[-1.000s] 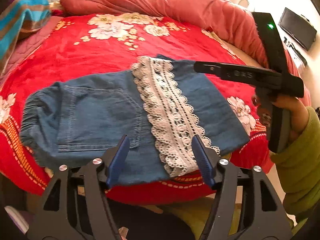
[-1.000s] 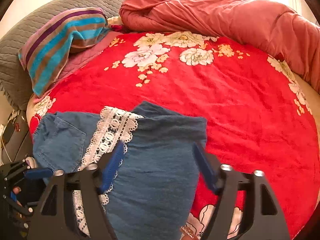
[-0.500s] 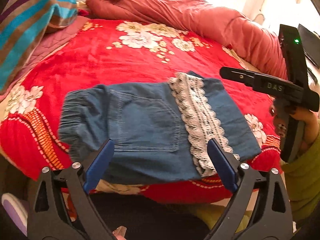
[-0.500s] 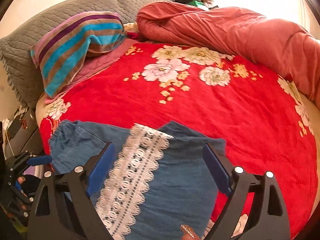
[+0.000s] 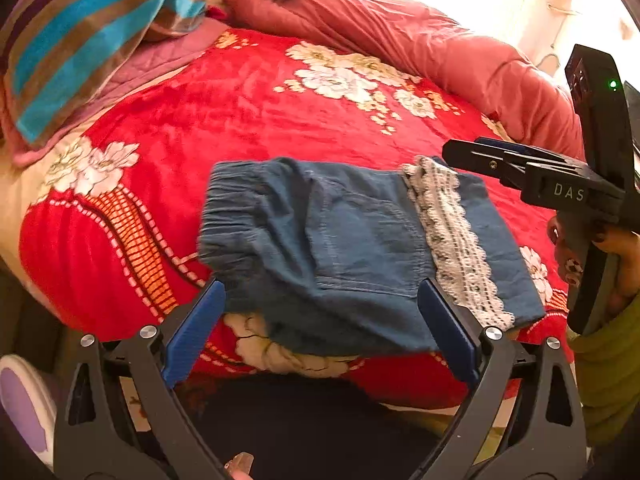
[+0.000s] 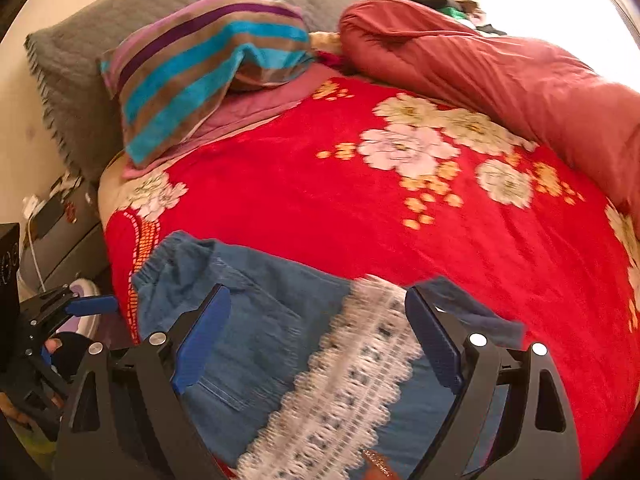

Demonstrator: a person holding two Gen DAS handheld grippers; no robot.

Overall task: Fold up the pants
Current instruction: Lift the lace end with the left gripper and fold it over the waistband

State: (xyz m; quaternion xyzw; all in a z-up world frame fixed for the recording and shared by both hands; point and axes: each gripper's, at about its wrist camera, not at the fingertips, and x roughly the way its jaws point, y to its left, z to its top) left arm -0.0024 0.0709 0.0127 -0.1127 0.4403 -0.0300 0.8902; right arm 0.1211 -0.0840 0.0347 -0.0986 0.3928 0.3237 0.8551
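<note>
Item: folded blue denim pants with a white lace trim band (image 5: 360,248), lying flat at the near edge of the red floral plush blanket (image 5: 248,108); elastic waistband toward the striped pillow (image 5: 80,32), lace band across the other end; near hem overhanging the bed edge a little.

Left gripper (image 5: 320,320): jaws just opened wide, released, nothing between the pads; poised over the near hem.

Right gripper (image 6: 316,344): jaws wide, empty, above the lace band.

Step judged in hand: letting go after a fold, task near done.

Advice: both grippers to clear the cloth without snagging the lace; any further fold best taken by pinching both layers at the edge, lifting level, laying waistband to lace end squarely; creases to be smoothed.
</note>
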